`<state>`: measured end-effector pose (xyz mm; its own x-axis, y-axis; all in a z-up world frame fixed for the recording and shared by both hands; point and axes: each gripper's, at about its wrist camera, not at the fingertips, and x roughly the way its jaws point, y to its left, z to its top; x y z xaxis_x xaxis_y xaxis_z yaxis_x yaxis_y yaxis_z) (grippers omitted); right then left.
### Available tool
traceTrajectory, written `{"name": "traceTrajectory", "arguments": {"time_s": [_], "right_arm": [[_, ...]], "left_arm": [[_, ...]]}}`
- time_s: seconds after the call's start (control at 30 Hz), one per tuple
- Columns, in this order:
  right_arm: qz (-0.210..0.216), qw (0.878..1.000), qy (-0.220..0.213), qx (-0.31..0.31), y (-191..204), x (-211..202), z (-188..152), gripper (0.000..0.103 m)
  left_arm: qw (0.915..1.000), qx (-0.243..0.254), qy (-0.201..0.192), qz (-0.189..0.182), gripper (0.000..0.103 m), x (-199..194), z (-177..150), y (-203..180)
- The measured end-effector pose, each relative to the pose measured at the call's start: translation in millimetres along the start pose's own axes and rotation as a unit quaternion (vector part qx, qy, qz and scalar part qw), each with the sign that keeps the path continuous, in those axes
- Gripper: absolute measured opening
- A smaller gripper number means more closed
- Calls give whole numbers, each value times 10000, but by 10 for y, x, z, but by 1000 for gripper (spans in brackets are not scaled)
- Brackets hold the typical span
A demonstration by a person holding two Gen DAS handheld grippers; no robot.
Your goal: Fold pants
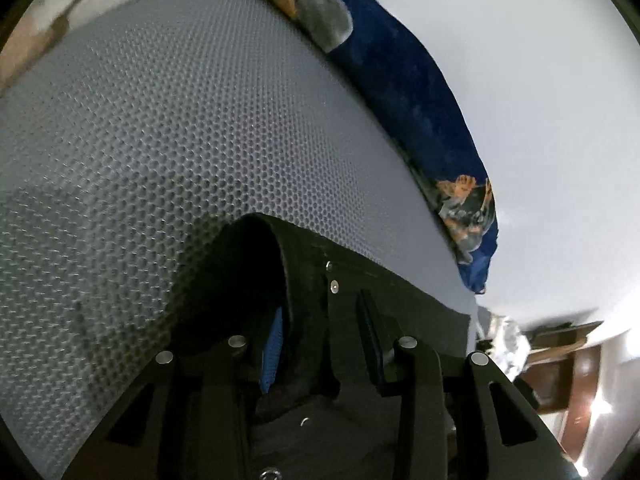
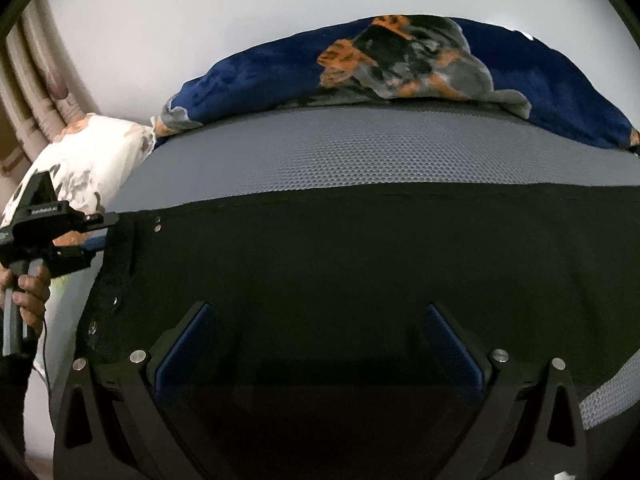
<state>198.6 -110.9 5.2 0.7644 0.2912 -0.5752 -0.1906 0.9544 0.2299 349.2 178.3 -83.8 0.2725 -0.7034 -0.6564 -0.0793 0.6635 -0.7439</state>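
Note:
Black pants (image 2: 320, 248) lie spread flat on a grey mesh mattress (image 2: 360, 152), with the riveted waistband end at the left. My left gripper (image 2: 102, 236) sits at that left edge, held by a person's hand (image 2: 28, 292). In the left wrist view my left gripper (image 1: 320, 308) is shut on a raised fold of the pants (image 1: 304, 276), which fills the gap between the blue pad (image 1: 272, 352) and the other finger. My right gripper (image 2: 318, 308) hovers open and wide over the middle of the pants, with nothing pinched between its pads.
A dark blue blanket (image 2: 280, 76) with an orange and grey print lies along the mattress's far edge. A white floral pillow (image 2: 92, 156) sits at the far left corner, beside a curtain (image 2: 32, 100). Brown wooden furniture (image 1: 560, 360) stands beyond the mattress edge.

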Motion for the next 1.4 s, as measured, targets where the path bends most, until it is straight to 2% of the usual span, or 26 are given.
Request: {"name": "traceTrajectory", "arguments": {"time_s": [0.33, 0.5, 0.57, 0.73, 0.9, 1.03, 1.1, 1.17, 1.2, 1.37, 1.4], "right_arm": [[-80, 9999, 48, -76, -56, 78, 60, 103], [-105, 9993, 95, -336, -60, 137, 162, 103], [-43, 9982, 157, -579, -53, 178, 245, 103], [517, 9893, 257, -1342, -48, 213, 561, 103], [963, 9639, 501, -2430, 37, 332, 919, 103], [1313, 9285, 1080, -3302, 155, 544, 1131, 103], [1668, 9133, 1460, -3417, 163, 664, 1210, 103], [2022, 8981, 1834, -3448, 165, 796, 1268, 100], [2148, 8903, 1979, -3493, 169, 855, 1286, 95], [2436, 8549, 2641, -3742, 155, 1070, 1270, 82], [2440, 8497, 2755, -3776, 127, 1099, 1264, 77]], "left_arm": [[9995, -177, 182, -199, 36, 343, 164, 51], [9987, -301, 10, -414, 36, 394, 184, 51], [9983, -224, -202, -508, 18, 330, 146, 25], [9944, 239, -520, -890, 13, 18, 6, -135], [9895, 809, -581, -1047, 13, -190, -127, -408], [9825, 1293, -595, -1201, 13, -338, -254, -637], [9787, 1431, -670, -1311, 13, -421, -317, -681], [9747, 1618, -658, -1398, 13, -487, -380, -720], [9735, 1684, -651, -1403, 13, -550, -400, -696], [9700, 1796, -665, -1499, 13, -685, -475, -720], [9702, 1799, -686, -1467, 13, -718, -478, -693]]}}
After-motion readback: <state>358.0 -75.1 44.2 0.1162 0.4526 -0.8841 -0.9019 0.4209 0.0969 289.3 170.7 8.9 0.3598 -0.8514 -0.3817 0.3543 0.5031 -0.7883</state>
